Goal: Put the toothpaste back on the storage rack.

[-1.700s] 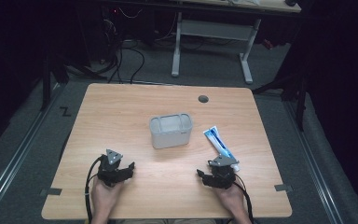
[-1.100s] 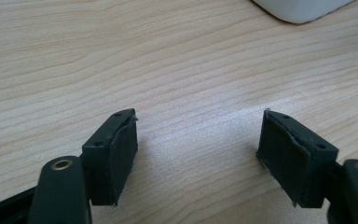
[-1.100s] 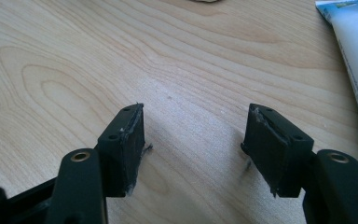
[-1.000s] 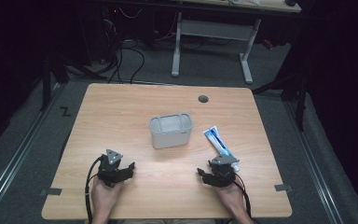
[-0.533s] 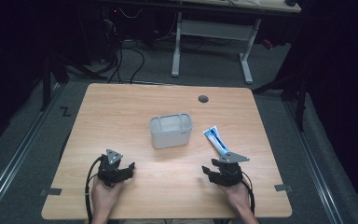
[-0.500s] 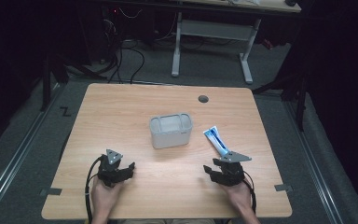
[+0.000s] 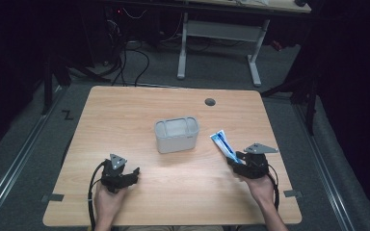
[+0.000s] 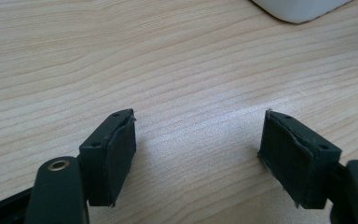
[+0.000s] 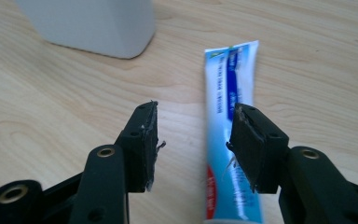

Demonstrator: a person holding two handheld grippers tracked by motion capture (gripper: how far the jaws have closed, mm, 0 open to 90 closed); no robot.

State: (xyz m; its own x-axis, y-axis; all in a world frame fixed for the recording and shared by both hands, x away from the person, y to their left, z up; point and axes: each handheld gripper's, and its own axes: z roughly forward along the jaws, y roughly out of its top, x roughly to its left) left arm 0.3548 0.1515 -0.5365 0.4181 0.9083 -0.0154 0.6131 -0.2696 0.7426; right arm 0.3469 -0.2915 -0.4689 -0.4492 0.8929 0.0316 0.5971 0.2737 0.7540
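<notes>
A blue and white toothpaste tube point(image 7: 223, 145) lies flat on the wooden table point(image 7: 139, 110), right of a pale grey open box point(image 7: 176, 135). My right gripper point(image 7: 243, 162) hovers over the tube's near end. In the right gripper view the tube point(image 9: 230, 74) runs away from me under the right-hand jaw of that gripper point(image 9: 196, 126). Its jaws have just been closing; they stand apart and the pads press on nothing. My left gripper point(image 7: 125, 173) rests low near the front left, and in its own view it point(image 8: 198, 135) stands open over bare wood.
A dark round cable hole point(image 7: 210, 102) sits near the table's far edge. The grey box point(image 9: 93, 23) stands just left of the tube's far end. A desk frame point(image 7: 217, 43) and cables lie on the floor beyond the table.
My right hand has lifted and shifted right and forward, so its gripper now stands over the tube's near end. The left hand, the box and the tube have stayed put.
</notes>
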